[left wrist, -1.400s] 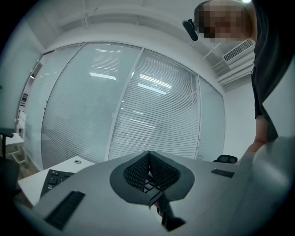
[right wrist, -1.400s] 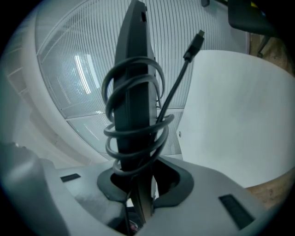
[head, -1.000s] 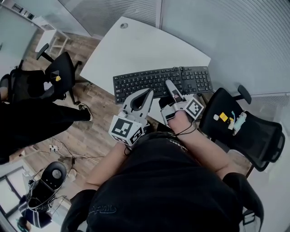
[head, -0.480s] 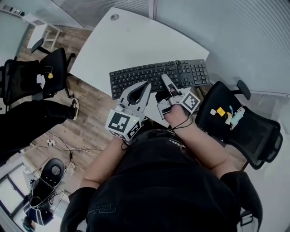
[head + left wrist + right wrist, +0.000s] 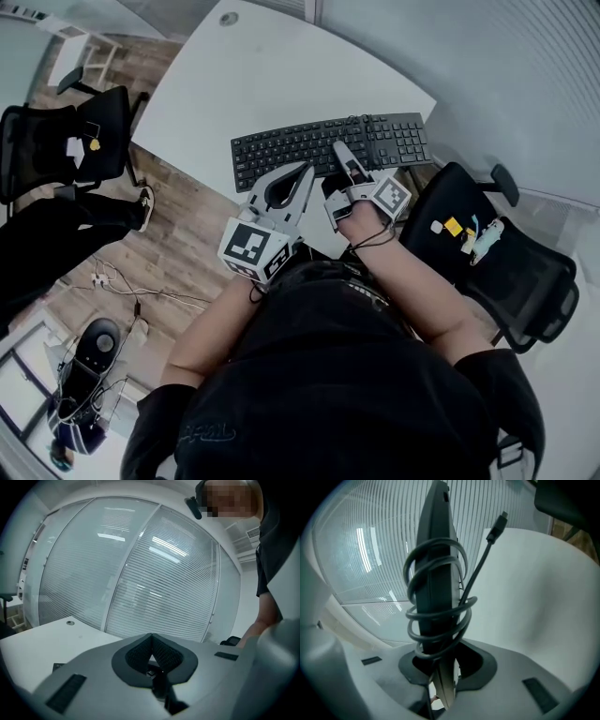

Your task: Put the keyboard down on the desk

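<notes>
The black keyboard [image 5: 328, 148] lies level over the near edge of the white desk [image 5: 253, 75]; whether it rests on the desk I cannot tell. My right gripper [image 5: 343, 157] is shut on the keyboard's near edge. In the right gripper view the keyboard [image 5: 436, 573] stands edge-on between the jaws of my right gripper [image 5: 440, 670], its cable [image 5: 440, 616] coiled around it and the plug [image 5: 500, 520] sticking out. My left gripper [image 5: 306, 171] is beside it at the keyboard's near edge, shut, tips together [image 5: 151, 637], nothing between them.
A black office chair [image 5: 511, 272] stands close at the right with small things on its seat. Another chair [image 5: 56, 145] and a person's dark leg [image 5: 47, 253] are at the left. Cables [image 5: 122, 286] lie on the wooden floor. Glass walls with blinds [image 5: 154, 573] rise behind the desk.
The keyboard and both grippers have sunk toward the desk top and shifted a little forward over it. Both grips look the same as before.
</notes>
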A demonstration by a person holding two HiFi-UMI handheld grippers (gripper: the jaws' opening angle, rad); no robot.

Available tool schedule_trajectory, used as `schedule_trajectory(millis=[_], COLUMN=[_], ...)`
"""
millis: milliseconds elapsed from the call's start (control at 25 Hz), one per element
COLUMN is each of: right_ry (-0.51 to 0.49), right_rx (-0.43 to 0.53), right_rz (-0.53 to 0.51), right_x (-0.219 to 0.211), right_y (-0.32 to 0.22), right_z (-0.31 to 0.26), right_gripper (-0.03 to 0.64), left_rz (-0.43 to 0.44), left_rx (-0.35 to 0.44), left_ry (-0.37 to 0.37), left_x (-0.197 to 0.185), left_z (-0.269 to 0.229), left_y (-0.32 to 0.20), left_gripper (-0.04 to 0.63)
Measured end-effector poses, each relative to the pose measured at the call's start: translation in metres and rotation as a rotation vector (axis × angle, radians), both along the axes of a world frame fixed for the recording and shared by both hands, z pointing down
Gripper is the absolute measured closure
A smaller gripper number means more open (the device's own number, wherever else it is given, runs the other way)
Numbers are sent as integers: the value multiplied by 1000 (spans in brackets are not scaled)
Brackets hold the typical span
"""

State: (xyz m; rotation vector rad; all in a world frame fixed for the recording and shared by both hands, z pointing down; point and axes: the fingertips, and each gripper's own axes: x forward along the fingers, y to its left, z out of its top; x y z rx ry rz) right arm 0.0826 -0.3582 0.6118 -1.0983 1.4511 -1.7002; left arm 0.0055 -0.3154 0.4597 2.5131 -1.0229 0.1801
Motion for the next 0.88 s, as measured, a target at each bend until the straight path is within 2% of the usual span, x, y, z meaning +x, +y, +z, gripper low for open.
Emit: schedule_trajectory(millis=[680, 880], right_ry=[40, 55], right_rx=[-116, -135], right_rz=[-27, -53], right_x=[9, 10], right_y=[-14, -16], right_z=[66, 86], right_gripper=[525, 525], left_rz=[-53, -94], left_rx=[-93, -129], left_ry=[-14, -13], left_x=[2, -5], left_z=[35, 43], left_y=[-15, -15], left_gripper=[580, 580])
